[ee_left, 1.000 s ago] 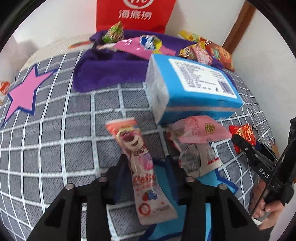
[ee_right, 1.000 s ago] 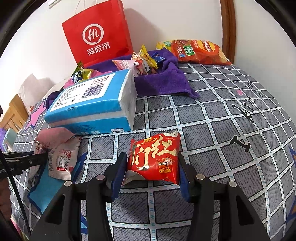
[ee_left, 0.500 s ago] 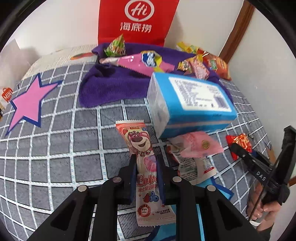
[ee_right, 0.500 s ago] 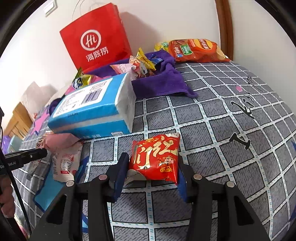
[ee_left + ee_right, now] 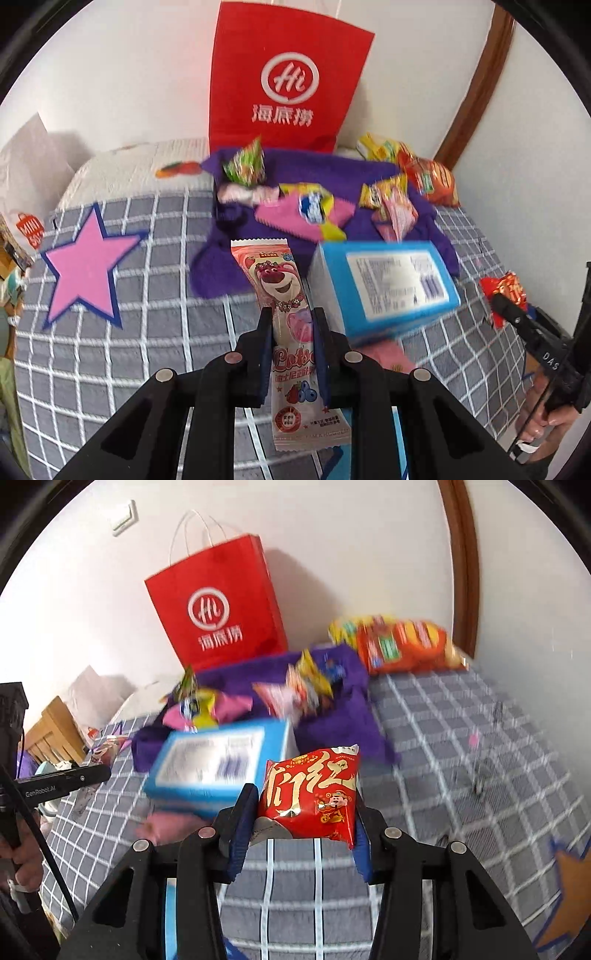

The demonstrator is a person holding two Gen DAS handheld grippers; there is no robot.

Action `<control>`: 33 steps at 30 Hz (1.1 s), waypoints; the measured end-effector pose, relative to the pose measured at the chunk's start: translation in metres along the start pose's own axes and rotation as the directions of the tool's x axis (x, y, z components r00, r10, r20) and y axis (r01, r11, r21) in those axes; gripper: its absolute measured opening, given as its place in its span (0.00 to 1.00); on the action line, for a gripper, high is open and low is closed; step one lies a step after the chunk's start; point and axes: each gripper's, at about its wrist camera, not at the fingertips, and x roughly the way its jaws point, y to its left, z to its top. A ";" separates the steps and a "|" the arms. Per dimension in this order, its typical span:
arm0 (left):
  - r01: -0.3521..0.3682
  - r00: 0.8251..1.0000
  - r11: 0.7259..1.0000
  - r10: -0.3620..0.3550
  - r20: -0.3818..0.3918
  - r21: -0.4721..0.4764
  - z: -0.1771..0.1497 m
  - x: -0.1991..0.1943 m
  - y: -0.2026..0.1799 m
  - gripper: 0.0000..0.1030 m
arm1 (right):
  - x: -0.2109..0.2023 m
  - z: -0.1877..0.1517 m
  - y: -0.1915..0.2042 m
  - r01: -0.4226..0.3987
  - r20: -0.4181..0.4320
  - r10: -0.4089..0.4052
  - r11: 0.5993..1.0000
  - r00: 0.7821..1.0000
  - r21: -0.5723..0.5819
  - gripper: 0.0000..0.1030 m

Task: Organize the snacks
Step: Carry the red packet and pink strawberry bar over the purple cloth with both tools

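Note:
A long pink bear-print snack packet hangs above the grey checked bed cover, pinched at its middle by my left gripper, which is shut on it. My right gripper is shut on a red pouch with gold characters, also lifted off the cover. Seen from the left wrist view, that red pouch and the right gripper's finger sit at the far right. A purple cloth at the back carries several snack packets.
A blue tissue box lies in the middle of the bed, with pink packets beside it. A red paper bag stands against the wall behind the purple cloth. An orange chip bag lies at the back right.
The left gripper closed on the pink bear packet and lifted it. The right gripper tightened a little on the red pouch and raised it off the cover.

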 end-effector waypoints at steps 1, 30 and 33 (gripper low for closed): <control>-0.002 1.000 1.000 0.002 0.007 0.001 0.007 -0.001 0.000 0.18 | 0.000 0.008 0.001 0.010 0.001 -0.010 1.000 1.000 -0.007 0.45; -0.041 0.992 0.999 0.039 0.122 0.011 0.125 0.022 -0.009 0.18 | 0.070 0.183 0.056 -0.081 -0.010 0.080 0.997 0.997 -0.009 0.45; -0.074 0.988 0.997 0.070 0.134 0.021 0.133 0.028 -0.009 0.18 | 0.080 0.194 0.053 -0.090 -0.017 0.090 0.996 0.996 0.012 0.45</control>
